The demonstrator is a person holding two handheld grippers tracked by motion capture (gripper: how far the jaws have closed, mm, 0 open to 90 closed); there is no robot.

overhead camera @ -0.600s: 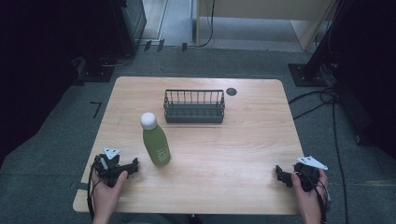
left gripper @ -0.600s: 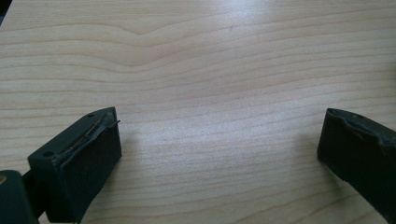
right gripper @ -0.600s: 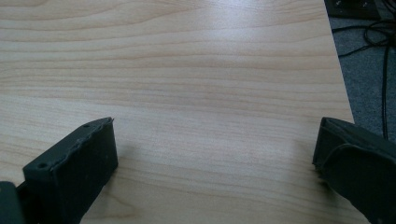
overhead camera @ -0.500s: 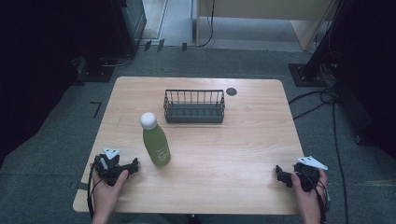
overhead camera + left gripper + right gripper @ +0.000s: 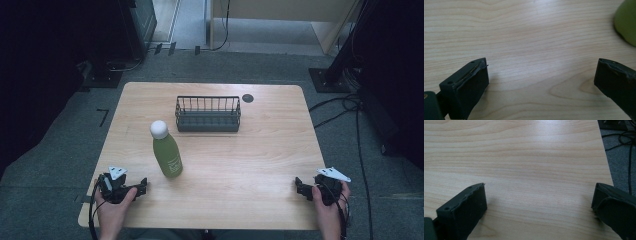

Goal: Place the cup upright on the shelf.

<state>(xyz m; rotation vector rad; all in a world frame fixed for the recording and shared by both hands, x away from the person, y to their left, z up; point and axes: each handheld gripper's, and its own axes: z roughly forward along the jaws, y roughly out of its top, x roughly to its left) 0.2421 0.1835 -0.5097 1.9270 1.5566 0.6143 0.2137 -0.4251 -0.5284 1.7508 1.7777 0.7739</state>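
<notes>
Grey carpet surrounds a pale wooden counter (image 5: 260, 165) with rounded corners, seen from above, with dark stands and loose cables lying on the floor at the far and right sides.

Nearest the person, at the counter's front left corner, the left tool (image 5: 141, 186) rests in the person's left hand (image 5: 114, 207), its black jaws pointing right along the wood. In the left gripper view those jaws stand wide apart with bare wood grain between them and nothing gripped. At the front right corner the right tool (image 5: 298, 186) sits in the right hand (image 5: 330, 212), aimed left toward the middle of the counter; the right gripper view shows its two black jaws likewise spread apart over bare wood, with the counter's edge and the carpet beyond.

Just beyond and to the right of the left tool stands a green bottle with a round white cap (image 5: 167, 152), upright, near the tool but apart from it. Its green side shows at the upper right corner of the left gripper view (image 5: 626, 22).

Farther back, near the middle of the far half, sits a dark wire basket (image 5: 207, 122), rectangular and low, well apart from the bottle. A small dark round disc (image 5: 248, 98) lies just beyond its right end.
</notes>
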